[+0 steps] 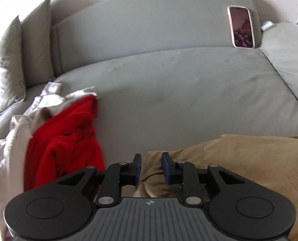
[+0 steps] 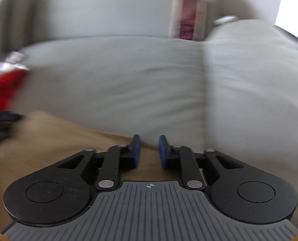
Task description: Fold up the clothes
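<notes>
The left claw (image 1: 151, 167) is hanging over the near edge of a tan garment (image 1: 249, 160) that is lying on a grey sofa (image 1: 189, 92). Its two blue pads (image 1: 137, 168) are standing a little way apart. Tan cloth is showing in the gap below them, but the pads are not pressing on it, so this claw is not holding anything.

A red garment (image 1: 68, 144) is lying crumpled just to the left of that claw. It is sitting on top of a pale cream cloth (image 1: 12, 140), which is spilling out to the left. Two grey cushions (image 1: 8, 66) are leaning at the far left end of the sofa. A phone (image 1: 241, 27) in a light case is standing up against the sofa back, far away on the right.

The right wrist view is very blurry. The right claw (image 2: 149, 150) is sitting over the far edge of the tan garment (image 2: 48, 140), where the cloth is meeting the grey sofa (image 2: 128, 80) seat. Its blue pads (image 2: 162, 152) are also a little way apart, with nothing gripped between them. The red garment (image 2: 2, 90) is showing as a smear at the far left, and the phone (image 2: 188, 18) is blurred at the back.
</notes>
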The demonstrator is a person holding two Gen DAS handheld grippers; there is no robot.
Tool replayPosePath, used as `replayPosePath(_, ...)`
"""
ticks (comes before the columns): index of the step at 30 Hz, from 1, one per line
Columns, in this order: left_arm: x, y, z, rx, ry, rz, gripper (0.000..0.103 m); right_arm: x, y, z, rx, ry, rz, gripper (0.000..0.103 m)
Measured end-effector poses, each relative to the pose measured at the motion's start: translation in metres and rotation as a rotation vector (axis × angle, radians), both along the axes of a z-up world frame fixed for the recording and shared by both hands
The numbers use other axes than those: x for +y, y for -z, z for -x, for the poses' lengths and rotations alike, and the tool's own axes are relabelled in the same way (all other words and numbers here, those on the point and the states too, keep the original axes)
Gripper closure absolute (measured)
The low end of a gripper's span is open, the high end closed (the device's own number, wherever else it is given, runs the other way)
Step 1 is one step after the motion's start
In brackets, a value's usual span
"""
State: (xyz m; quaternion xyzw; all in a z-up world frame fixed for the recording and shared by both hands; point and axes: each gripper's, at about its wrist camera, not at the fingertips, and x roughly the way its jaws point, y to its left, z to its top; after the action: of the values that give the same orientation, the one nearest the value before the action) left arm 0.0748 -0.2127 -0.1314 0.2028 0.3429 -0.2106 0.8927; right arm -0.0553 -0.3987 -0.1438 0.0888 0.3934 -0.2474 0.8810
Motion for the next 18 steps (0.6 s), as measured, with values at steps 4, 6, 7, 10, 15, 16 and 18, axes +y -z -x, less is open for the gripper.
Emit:
replayPosePath(4, 0.017, -0.028, 0.012, -0.096, -0.044, 0.053, 0.078, -0.024, -0.016, 0.027, -0.015, 0.103, -0.041, 0.081)
replayPosePath(6, 0.025, -0.043, 0.021, -0.120, -0.027, 0.084, 0.078, -0.024, -0.029, 0.039, -0.053, 0.106, -0.048, 0.080)
replayPosePath(7, 0.028, -0.048, 0.026, -0.111, -0.007, 0.096, 0.078, -0.021, -0.036, 0.044, -0.078, 0.093, -0.058, 0.080)
replayPosePath(10, 0.033, -0.058, 0.046, -0.067, 0.060, 0.119, 0.077, 0.000, -0.051, 0.054, -0.137, 0.006, -0.082, 0.079)
replayPosePath(15, 0.031, -0.051, 0.079, -0.021, 0.148, 0.098, 0.077, 0.050, -0.064, 0.056, -0.189, -0.220, -0.078, 0.056)
replayPosePath(16, 0.031, -0.047, 0.081, -0.007, 0.151, 0.085, 0.077, 0.061, -0.063, 0.055, -0.181, -0.267, -0.067, 0.056)
replayPosePath(18, 0.032, -0.035, 0.080, 0.024, 0.137, 0.055, 0.077, 0.079, -0.058, 0.054, -0.147, -0.332, -0.029, 0.056)
